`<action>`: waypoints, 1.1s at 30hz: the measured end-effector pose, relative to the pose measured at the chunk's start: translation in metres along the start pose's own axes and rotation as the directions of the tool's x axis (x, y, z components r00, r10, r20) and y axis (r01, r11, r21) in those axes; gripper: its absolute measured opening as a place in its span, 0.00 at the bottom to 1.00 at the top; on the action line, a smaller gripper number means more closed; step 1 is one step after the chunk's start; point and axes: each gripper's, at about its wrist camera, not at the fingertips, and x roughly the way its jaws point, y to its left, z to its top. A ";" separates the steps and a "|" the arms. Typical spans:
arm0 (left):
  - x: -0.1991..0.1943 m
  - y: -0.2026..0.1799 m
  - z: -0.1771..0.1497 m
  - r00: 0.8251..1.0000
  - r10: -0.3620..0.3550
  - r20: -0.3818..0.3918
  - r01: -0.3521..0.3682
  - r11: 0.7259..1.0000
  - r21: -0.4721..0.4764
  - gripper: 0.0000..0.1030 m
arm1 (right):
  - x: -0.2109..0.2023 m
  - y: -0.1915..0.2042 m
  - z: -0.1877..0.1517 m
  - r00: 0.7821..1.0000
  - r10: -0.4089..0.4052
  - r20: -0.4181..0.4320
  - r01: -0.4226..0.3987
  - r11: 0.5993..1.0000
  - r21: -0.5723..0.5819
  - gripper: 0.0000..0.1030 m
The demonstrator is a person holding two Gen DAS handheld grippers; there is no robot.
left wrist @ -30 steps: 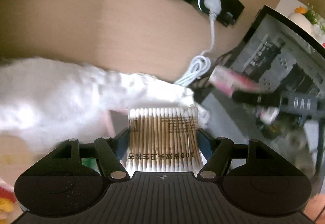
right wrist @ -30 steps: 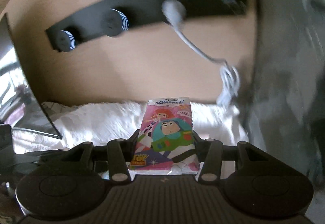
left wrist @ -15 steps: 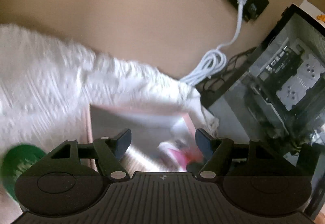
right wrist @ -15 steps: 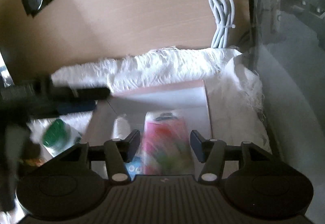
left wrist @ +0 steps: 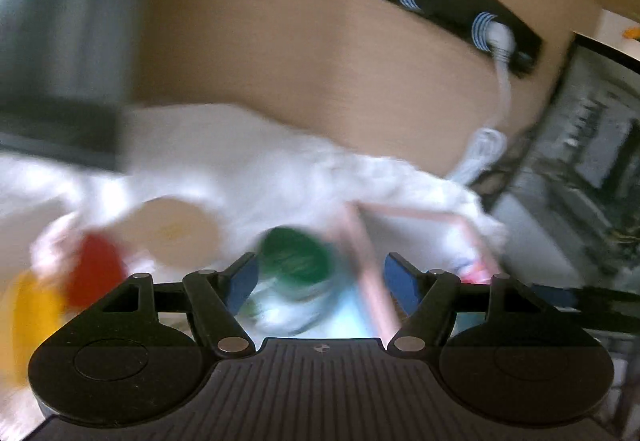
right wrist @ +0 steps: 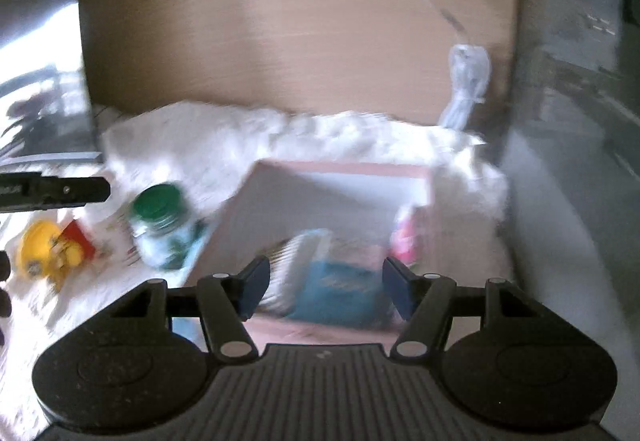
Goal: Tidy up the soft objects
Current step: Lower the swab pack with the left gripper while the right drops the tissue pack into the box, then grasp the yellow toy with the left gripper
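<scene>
Pink-rimmed box holds the dropped tissue pack at its 3 o'clock wall. Right gripper, fingers wide and just opened, holds nothing; left gripper, also wide, is nearer the green-capped jar at 12 o'clock.

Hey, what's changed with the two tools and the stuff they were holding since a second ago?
Both let go. The left tool dropped its cotton swab pack, and now hangs open near the green-lidded jar. The right tool released the cartoon tissue pack, which now lies in the pink box; its jaws have just been opening, nothing between them. The white cloth and box stayed put.
</scene>
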 end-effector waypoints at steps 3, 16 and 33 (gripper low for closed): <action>-0.019 0.025 -0.014 0.997 0.073 -0.021 -0.074 0.997 -0.027 0.73 | 0.008 0.035 -0.009 0.993 0.081 -0.086 -0.081 0.997 -0.007 0.49; -0.083 0.079 -0.050 0.974 0.220 0.049 -0.219 0.975 -0.029 0.73 | 0.046 0.125 -0.030 0.974 0.061 -0.219 -0.106 0.974 -0.198 0.43; 0.004 0.120 -0.034 0.956 0.248 -0.156 -0.231 0.965 0.122 0.44 | 0.022 0.114 -0.055 0.980 -0.032 -0.196 -0.026 0.958 -0.285 0.46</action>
